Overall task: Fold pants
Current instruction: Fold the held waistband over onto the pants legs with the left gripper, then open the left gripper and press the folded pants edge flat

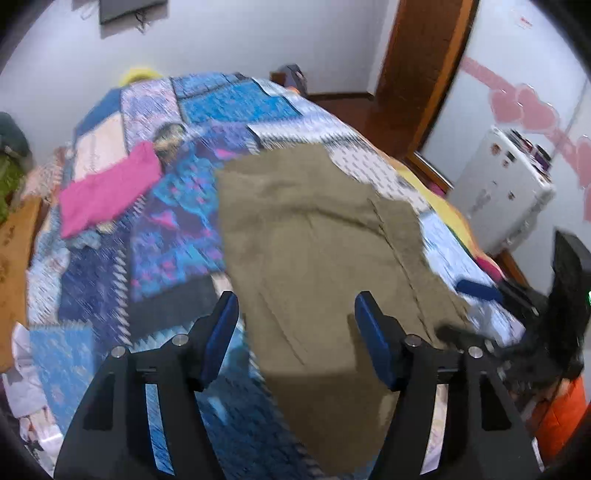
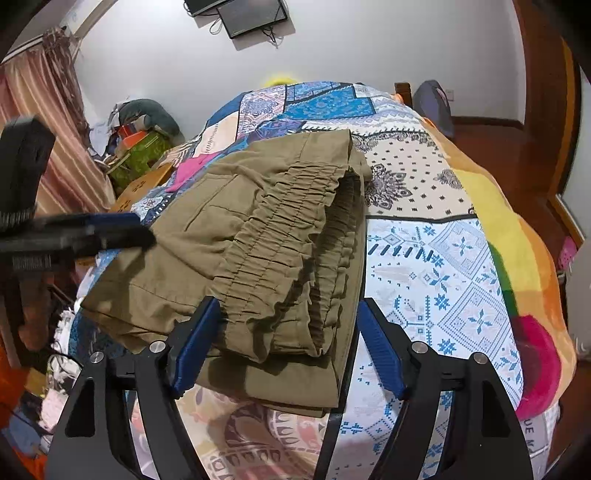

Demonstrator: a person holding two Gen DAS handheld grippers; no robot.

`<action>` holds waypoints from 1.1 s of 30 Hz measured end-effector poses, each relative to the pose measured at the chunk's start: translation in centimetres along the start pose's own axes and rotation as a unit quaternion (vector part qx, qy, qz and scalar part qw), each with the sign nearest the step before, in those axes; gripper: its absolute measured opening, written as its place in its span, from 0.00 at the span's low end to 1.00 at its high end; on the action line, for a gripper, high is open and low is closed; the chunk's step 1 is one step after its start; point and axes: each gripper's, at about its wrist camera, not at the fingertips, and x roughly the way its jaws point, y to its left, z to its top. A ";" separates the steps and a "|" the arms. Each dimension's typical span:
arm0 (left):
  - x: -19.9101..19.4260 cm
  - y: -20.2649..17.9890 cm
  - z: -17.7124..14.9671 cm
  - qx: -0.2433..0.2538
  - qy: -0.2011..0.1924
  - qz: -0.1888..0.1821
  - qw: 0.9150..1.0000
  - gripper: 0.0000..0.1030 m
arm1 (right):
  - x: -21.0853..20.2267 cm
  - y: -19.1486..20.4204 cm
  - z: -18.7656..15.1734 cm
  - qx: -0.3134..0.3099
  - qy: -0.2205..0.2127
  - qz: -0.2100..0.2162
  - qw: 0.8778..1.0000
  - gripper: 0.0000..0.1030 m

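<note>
pants (image 2: 258, 236): no readable label | left hand-held gripper (image 1: 295, 339): open | right hand-held gripper (image 2: 288, 343): open

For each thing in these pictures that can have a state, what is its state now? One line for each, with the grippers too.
Olive pants: folded in layers, lying on the bed, elastic waistband toward the right gripper.
Left gripper: open, above the pants, nothing between the pads.
Right gripper: open, waistband edge between its fingers, pads not pressing.
Pink garment: lying flat on the patchwork quilt, apart from the pants.
Wall screen: dark.
</note>
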 end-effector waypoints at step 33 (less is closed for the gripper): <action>14.7 8.5 10.9 -0.085 0.045 -0.010 0.995 0.07 | 0.8 -5.9 2.6 0.014 0.000 -0.047 0.999 0.75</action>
